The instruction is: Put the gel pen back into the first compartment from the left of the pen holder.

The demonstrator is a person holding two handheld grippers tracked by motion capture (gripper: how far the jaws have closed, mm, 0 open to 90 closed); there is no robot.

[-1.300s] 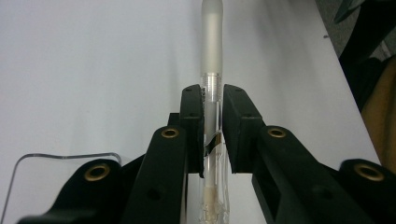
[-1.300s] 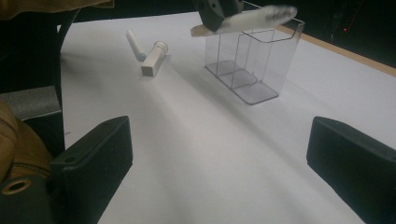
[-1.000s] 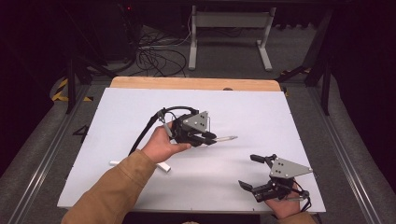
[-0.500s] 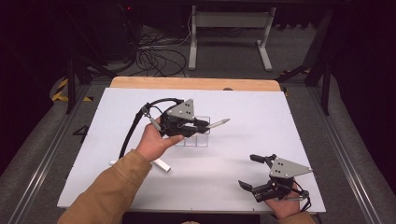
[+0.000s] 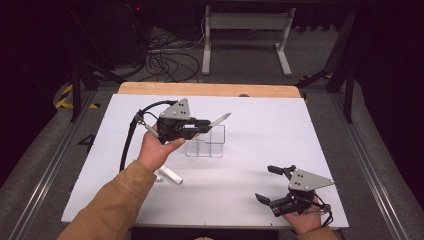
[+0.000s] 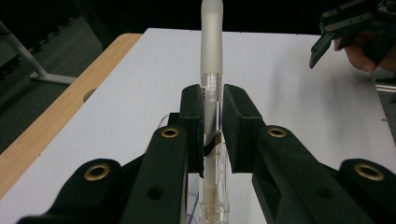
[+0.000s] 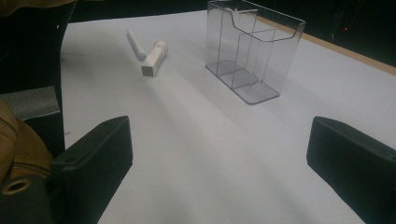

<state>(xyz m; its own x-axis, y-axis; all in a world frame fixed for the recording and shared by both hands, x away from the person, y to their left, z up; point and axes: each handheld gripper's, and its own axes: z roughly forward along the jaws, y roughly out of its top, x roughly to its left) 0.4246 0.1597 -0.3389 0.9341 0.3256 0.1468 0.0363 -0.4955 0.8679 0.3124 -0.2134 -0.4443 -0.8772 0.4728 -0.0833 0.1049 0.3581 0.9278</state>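
Left hand-held gripper [image 5: 200, 125] carried clamped pen [image 5: 218, 120] toward 11 o'clock, now over clear organizer [image 5: 206, 142]. Right hand-held gripper [image 5: 272, 185] open, idle at 5. Next: tip pen upright, lower into compartment.

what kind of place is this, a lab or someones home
Most likely a lab or recording workspace, not a home: a white table on a grey floor, loose cables and a metal stand behind it, and a clear organizer set out as a test prop.

High view looks down from the near table [image 5: 280, 150] edge; both gripper views sit low, sharing the clear holder [image 5: 206, 141] [image 7: 252, 51].
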